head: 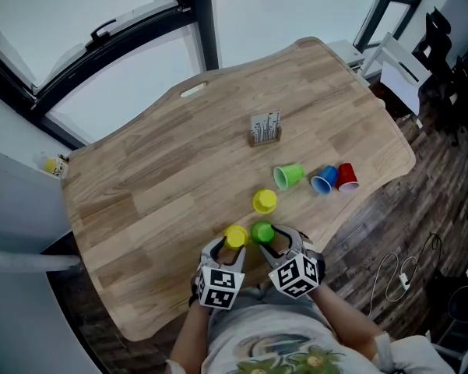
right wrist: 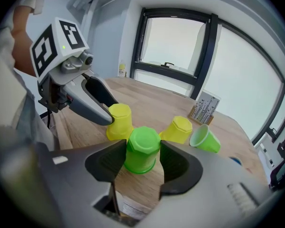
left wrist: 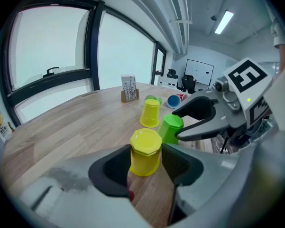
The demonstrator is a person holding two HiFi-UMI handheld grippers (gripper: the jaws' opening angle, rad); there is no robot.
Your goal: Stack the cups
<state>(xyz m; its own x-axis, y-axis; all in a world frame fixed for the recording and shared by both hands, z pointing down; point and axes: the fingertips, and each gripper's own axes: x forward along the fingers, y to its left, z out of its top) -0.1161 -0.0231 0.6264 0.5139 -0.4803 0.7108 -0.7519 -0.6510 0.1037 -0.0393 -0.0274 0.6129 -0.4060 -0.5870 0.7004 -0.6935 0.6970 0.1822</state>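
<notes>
— Wooden table [head: 156, 170] under big windows, with six small cups on it. Where to find the two in work?

— At the near edge, both mouth-down, just beside each other. Pinching the yellow cup [head: 235, 236] with the left gripper [left wrist: 145, 161], pads against both side walls near the closed top. Pinching the green cup [head: 262, 232] with the right gripper [right wrist: 141, 161] in the same way.

— And further out?

— Standing mouth-down just behind them, a second yellow cup [head: 265, 201]. Lying on the side, toward the right edge: a light green cup [head: 289, 175], then a blue cup [head: 324, 180] and a red cup [head: 347, 176] close together.

— How to handle?

— Probably very light, of thin smooth plastic. Easy to dent, easy to squirt out of the pads, so better to squeeze softly. Best to hold high on the wall, near the stiffer closed base, and to leave the rim free for sliding over the next cup. Likely to jam if tilted, so better to lower straight.
</notes>
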